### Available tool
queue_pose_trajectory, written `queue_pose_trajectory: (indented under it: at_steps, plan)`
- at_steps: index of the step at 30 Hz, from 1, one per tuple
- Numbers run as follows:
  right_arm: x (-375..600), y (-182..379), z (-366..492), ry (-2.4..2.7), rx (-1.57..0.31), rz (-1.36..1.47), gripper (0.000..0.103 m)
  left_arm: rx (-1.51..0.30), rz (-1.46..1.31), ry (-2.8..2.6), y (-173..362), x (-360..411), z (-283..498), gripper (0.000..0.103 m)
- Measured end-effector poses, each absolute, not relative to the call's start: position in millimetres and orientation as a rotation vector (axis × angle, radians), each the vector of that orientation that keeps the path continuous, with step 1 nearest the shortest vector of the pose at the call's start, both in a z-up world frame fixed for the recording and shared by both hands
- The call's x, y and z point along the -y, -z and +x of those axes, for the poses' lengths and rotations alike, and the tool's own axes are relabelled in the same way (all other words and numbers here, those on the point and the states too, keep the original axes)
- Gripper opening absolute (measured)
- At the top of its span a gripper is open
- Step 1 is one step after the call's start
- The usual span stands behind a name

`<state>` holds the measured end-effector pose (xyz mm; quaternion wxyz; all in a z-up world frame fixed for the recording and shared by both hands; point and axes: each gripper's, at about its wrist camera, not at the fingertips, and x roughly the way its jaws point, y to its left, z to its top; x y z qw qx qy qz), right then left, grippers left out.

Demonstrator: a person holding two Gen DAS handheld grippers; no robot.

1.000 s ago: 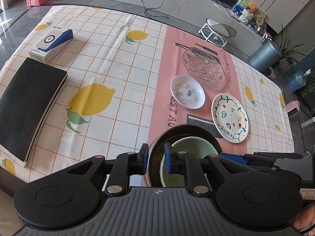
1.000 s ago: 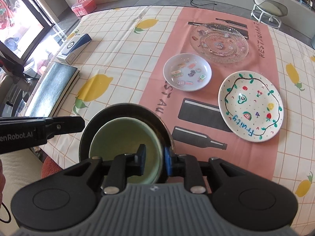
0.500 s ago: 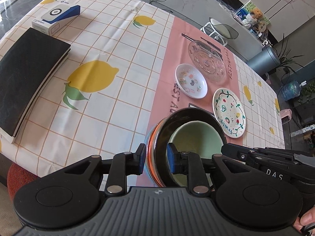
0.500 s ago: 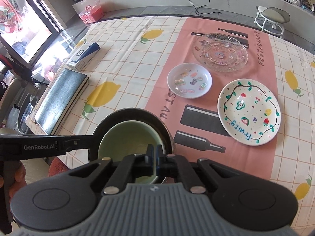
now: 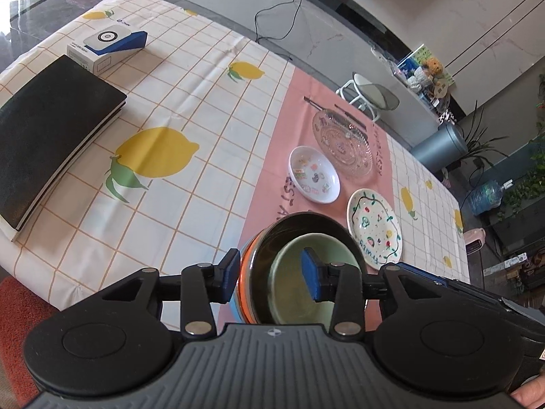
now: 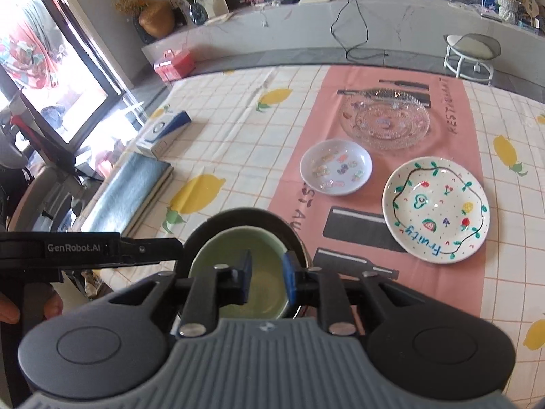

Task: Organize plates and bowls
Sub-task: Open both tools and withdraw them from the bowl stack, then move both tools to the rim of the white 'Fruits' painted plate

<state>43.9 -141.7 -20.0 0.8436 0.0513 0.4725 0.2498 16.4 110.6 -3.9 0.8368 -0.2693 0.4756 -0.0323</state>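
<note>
Both sets of jaws have let go since a second ago: my left gripper, then pinching the dark bowl's rim, is opening with that rim loose between its blue pads, and my right gripper, which had clamped shut half a second back, is opening over the green bowl without pressing it.

Bowls are nested at lower centre of both views — green bowl inside a glossy dark bowl with orange-and-blue rims showing beneath it. I judge the bowl stacking done and the release under way; plates come next.

Three remain apart on the pink runner: a small white dish with stickers, a painted "Fruity" plate to its right, and a ribbed glass plate at upper centre.

Next move calls for backing both tools clear of the stack, then taking a thin rim edge-on — glazed ceramic is slick, and the glass looks heaviest, so probably the base.
</note>
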Motion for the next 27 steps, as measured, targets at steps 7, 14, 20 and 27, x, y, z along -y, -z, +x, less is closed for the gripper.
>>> queue_pose_trajectory:
  at_steps: [7, 14, 20, 27]
  plan:
    - [183, 9, 26, -0.424, -0.863, 0.196, 0.036, -0.827, -0.556, 0.127, -18, -81, -6, 0.051]
    - [235, 16, 14, -0.318, -0.806, 0.359, 0.038, -0.751, -0.562, 0.214, -22, -38, -12, 0.056]
    - [280, 39, 14, -0.198, -0.805, 0.492, 0.039, -0.785, -0.594, 0.261, -9, -4, 6, 0.058]
    - [312, 67, 13, -0.113, -0.790, 0.560, 0.039, -0.793, -0.573, 0.310, 2, 51, 32, 0.058]
